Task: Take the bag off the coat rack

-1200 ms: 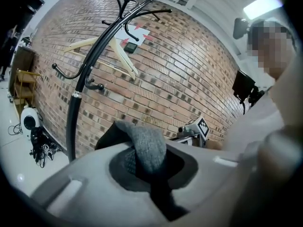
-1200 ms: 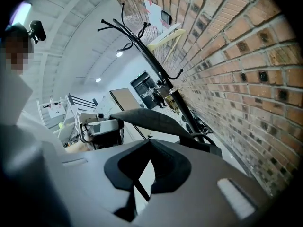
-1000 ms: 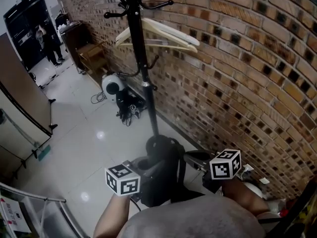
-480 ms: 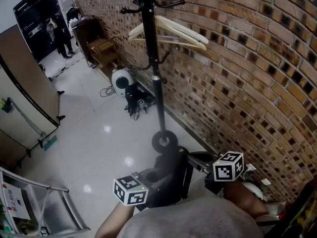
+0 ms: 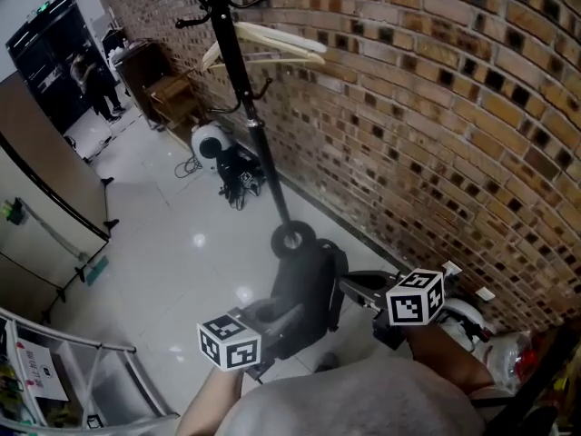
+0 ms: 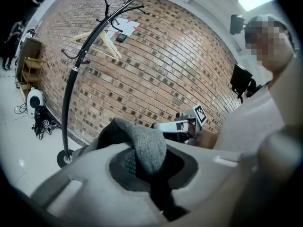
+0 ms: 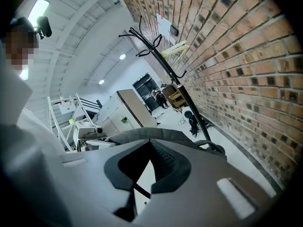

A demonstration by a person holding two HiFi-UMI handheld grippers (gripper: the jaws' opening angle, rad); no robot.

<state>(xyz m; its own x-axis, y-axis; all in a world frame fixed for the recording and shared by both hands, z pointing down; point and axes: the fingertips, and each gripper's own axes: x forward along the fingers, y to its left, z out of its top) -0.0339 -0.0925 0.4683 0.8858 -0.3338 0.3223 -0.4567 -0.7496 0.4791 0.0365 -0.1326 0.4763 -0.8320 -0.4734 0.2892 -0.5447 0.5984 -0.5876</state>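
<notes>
At the foot of the brick wall (image 5: 436,107), in the head view, the dark bag (image 5: 304,284) is hanging low between the two grippers, off the coat rack (image 5: 238,80) and well below its hooks, just in front of the rack's round base. The left gripper (image 5: 270,319) is reaching into the bag's near side; the right gripper (image 5: 359,289) is meeting it from the wall side. Wooden hangers (image 5: 268,44) are hanging on the rack's upper arms. A white round appliance (image 5: 209,141) is sitting on the pale tiled floor (image 5: 172,243) beyond the rack.

In the left gripper view, the left gripper (image 6: 144,167) is clamping a fold of the bag's grey fabric (image 6: 147,145), which is bulging up from between the closed jaws. The coat rack (image 6: 70,93) is standing behind, against the wall, and the right gripper (image 6: 182,126) is showing just past the fabric.

In the right gripper view, the right gripper (image 7: 142,183) is pinching a thin dark strap of the bag (image 7: 147,135) between its nearly closed jaws, with the bag's grey edge arching just above them. The coat rack (image 7: 177,86) is leaning across the picture beside the wall (image 7: 236,56).
</notes>
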